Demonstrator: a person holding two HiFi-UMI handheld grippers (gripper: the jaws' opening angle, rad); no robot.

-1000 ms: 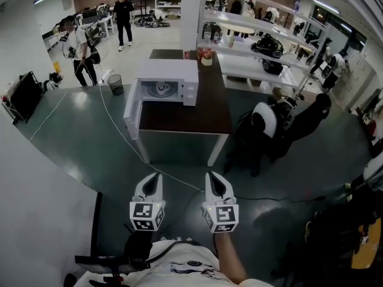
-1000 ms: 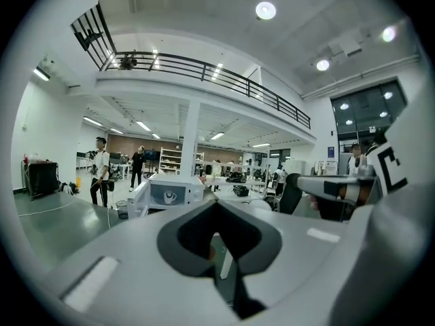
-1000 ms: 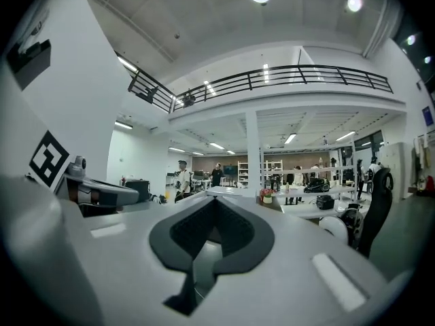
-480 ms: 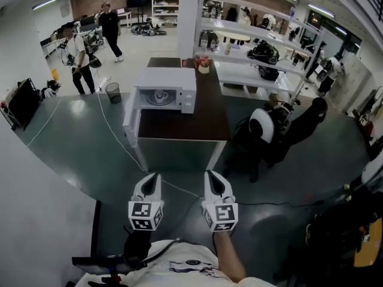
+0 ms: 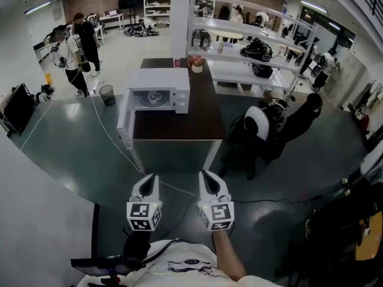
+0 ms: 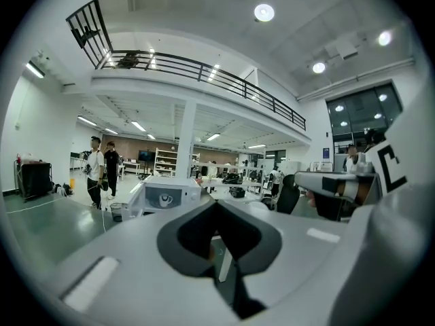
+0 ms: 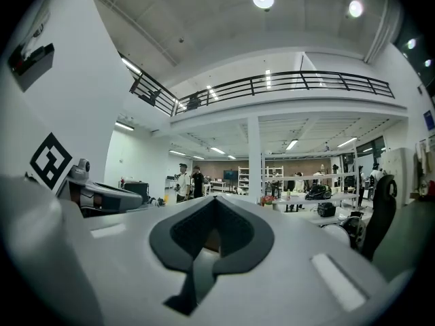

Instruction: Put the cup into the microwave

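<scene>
The white microwave (image 5: 157, 90) stands on a dark brown table (image 5: 185, 123) ahead of me, its door (image 5: 124, 119) swung open to the left. A white cup (image 5: 152, 97) sits inside the cavity; the left gripper view shows that cup (image 6: 165, 198) small and far off. My left gripper (image 5: 150, 180) and right gripper (image 5: 206, 177) are held side by side over the floor, well short of the table, both pointing at it. The left gripper (image 6: 216, 205) and the right gripper (image 7: 216, 204) each have their jaw tips together with nothing between them.
A pot with red flowers (image 5: 195, 63) stands at the table's far end. A black office chair (image 5: 263, 127) with gear is to the right of the table, white shelving (image 5: 251, 40) behind it. A cable (image 5: 108, 133) crosses the floor; a bin (image 5: 108, 93) and people (image 5: 72, 55) are at the back left.
Both grippers have stayed where they were, shut. The people at the back left have walked further left, and the head view has shifted slightly.
</scene>
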